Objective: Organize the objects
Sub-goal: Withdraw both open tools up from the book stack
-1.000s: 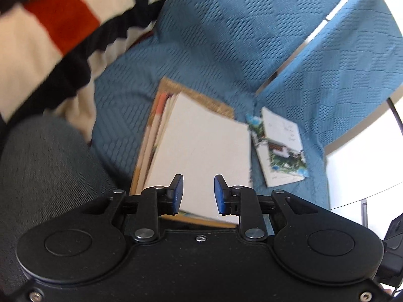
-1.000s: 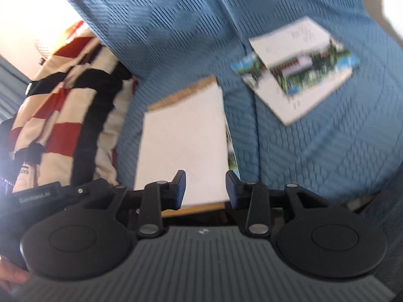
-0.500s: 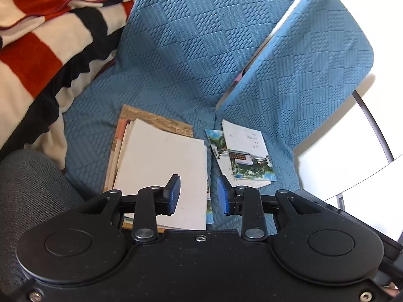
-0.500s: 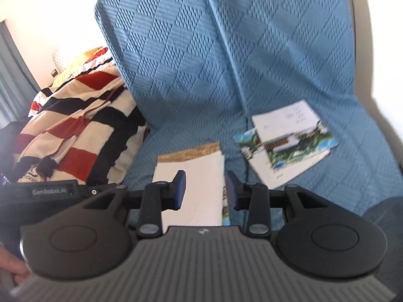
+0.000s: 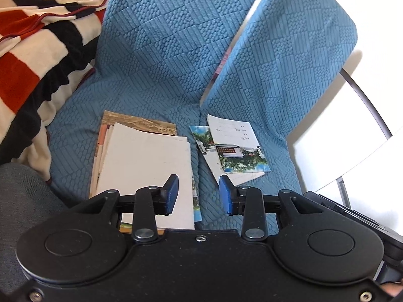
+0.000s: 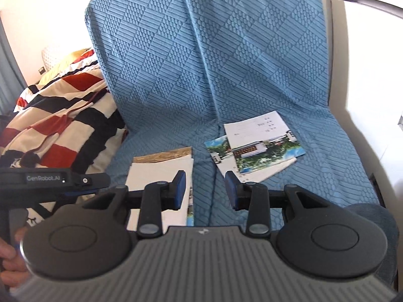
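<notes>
Booklets (image 5: 143,166) stacked, white cover up (brown one beneath), on blue chair cover (image 5: 161,58) | 2 photo leaflets (image 5: 234,148) overlapping just beside | left claw (image 5: 198,196), right claw (image 6: 205,191) both parted, empty

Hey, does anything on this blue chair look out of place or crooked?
Yes. Two photo leaflets lie skewed and overlapping on the blue chair cover, apart from the squared paper stack on their left. Nothing looks damaged.
</notes>
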The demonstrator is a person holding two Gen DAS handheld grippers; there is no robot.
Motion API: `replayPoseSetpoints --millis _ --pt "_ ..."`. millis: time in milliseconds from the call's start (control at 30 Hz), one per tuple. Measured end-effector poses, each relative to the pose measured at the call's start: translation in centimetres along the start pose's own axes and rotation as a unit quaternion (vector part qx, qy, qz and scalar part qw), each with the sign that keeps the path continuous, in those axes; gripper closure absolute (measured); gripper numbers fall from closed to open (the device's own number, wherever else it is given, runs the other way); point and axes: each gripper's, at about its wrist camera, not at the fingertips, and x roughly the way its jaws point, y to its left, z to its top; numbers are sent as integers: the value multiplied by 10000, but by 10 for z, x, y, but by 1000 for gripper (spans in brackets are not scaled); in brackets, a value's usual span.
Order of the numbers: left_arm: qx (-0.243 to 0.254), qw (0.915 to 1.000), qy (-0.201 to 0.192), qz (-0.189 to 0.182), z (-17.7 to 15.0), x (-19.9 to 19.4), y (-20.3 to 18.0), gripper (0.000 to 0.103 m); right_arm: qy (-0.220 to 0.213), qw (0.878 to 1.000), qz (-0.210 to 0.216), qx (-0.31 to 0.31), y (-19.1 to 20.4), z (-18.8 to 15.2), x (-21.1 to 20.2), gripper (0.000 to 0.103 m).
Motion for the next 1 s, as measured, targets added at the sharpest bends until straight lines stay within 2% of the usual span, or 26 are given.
replayPoseSetpoints --millis 467,933,1000 --pt "347 9989 159 -274 -10 10 -46 63 -88 9993 -365 17 -26 -4 -23 65" --pt "489 9980 250 -314 -20 16 -65 43 -166 9989 -445 -46 -40 -8 -29 63" --pt "514 9980 223 -309 -21 16 -66 36 -182 9989 -430 -72 -40 -8 -29 63"
